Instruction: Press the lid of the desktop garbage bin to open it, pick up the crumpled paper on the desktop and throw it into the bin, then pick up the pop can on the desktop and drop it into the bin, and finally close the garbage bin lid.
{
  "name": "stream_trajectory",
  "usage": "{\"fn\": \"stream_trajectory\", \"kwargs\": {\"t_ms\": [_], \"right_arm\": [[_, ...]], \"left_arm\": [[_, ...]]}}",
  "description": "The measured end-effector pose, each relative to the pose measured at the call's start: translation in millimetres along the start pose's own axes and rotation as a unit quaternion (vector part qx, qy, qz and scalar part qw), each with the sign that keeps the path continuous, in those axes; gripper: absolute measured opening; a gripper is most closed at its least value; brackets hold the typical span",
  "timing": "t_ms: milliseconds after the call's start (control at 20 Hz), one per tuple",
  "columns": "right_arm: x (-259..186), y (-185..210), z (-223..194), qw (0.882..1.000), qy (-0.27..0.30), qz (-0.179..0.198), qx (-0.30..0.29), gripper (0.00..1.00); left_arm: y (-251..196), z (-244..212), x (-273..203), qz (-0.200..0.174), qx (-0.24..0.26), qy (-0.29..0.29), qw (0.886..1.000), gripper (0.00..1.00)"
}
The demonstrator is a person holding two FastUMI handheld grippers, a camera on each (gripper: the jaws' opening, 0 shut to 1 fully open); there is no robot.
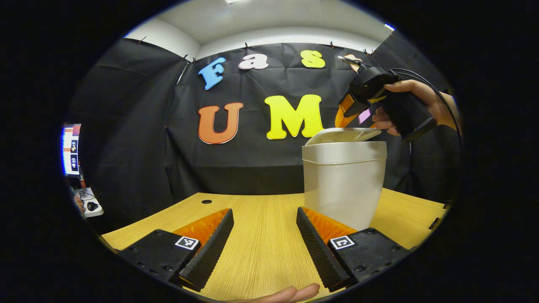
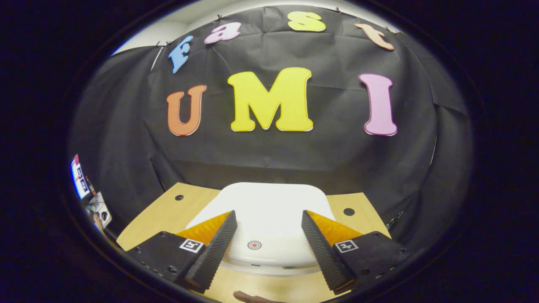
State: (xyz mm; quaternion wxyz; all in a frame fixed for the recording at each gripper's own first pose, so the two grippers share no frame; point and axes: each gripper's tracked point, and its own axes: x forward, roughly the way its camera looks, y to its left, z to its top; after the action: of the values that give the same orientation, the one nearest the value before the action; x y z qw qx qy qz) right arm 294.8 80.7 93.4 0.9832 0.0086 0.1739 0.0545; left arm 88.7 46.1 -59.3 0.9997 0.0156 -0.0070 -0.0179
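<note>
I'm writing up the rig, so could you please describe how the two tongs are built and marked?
Each of the left tongs and right tongs has two wedge-shaped fingers with ribbed inner faces, set on black blocks with screw heads and a small square black-and-white marker. Seen from the left gripper view, the right tongs have a black body and handle with a thin black cable.

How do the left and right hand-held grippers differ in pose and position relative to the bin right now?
The left hand-held gripper sits low over the table, beside the bin; the right hand-held gripper hangs above the bin's lid, pointing down at it. Left faces bare wood, right the lid's round mark. Both are open, holding nothing.
</note>
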Motion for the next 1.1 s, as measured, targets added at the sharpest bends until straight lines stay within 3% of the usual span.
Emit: {"fn": "stream_trajectory", "kwargs": {"t_ms": [550, 850, 1100], "right_arm": [[-14.9, 3.0, -24.7, 1.0, 0.008, 0.005, -0.029, 0.99], [-23.2, 1.4, -30.1, 1.0, 0.009, -0.006, -0.022, 0.98], [-29.0, -0.4, -36.7, 1.0, 0.022, -0.013, 0.011, 0.98]], "left_arm": [[-4.0, 1.2, -1.6, 0.011, 0.015, -0.003, 1.0, 0.98], [-1.7, -0.3, -3.5, 0.001, 0.029, -0.007, 1.0, 1.0], [12.7, -3.8, -3.4, 0.016, 0.03, -0.002, 0.999, 0.97]]}}
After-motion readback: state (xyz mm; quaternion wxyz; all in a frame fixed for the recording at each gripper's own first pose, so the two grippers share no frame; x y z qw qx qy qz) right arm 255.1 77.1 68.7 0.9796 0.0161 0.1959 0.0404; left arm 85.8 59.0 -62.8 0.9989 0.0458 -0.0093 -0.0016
